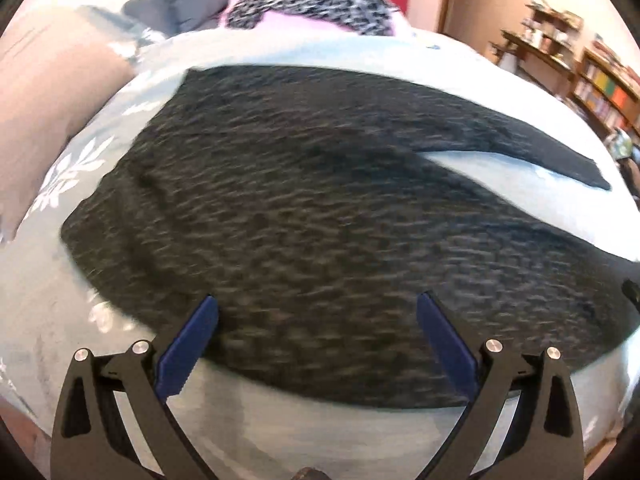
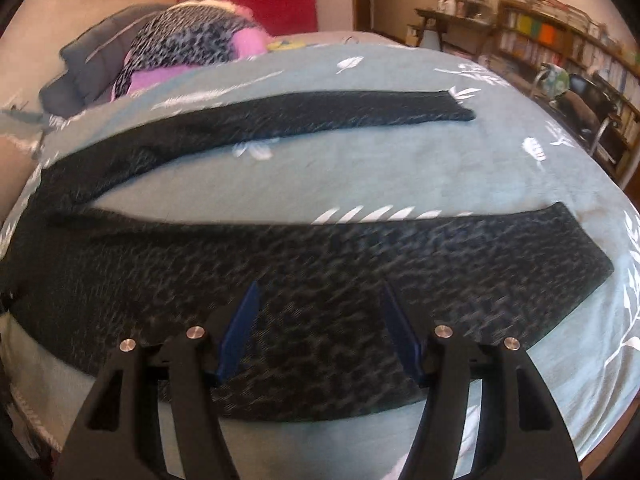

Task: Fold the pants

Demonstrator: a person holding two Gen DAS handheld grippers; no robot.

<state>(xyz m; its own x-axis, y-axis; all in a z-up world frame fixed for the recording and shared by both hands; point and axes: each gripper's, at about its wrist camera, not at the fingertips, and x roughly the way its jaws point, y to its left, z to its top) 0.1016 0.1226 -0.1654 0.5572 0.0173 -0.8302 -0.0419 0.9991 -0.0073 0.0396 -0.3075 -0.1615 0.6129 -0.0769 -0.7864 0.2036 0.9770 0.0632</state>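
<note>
Dark speckled pants [image 2: 280, 264] lying flat on a bed with a pale blue leaf-print cover [image 2: 360, 168]; waist toward the left, the two legs spread apart toward the right, a wedge of cover showing between them. Left gripper [image 1: 318, 316] above the wide waist part of the pants, jaws wide, nothing between the blue pads; right gripper [image 2: 320, 304] above the nearer leg, jaws fairly wide, likewise holding nothing. At the head of the bed, a heap of spotted and pink bedding [image 2: 188, 52] beside a grey pillow [image 2: 92, 72]; bookshelves [image 2: 560, 40], filled with books, along the right wall.
</note>
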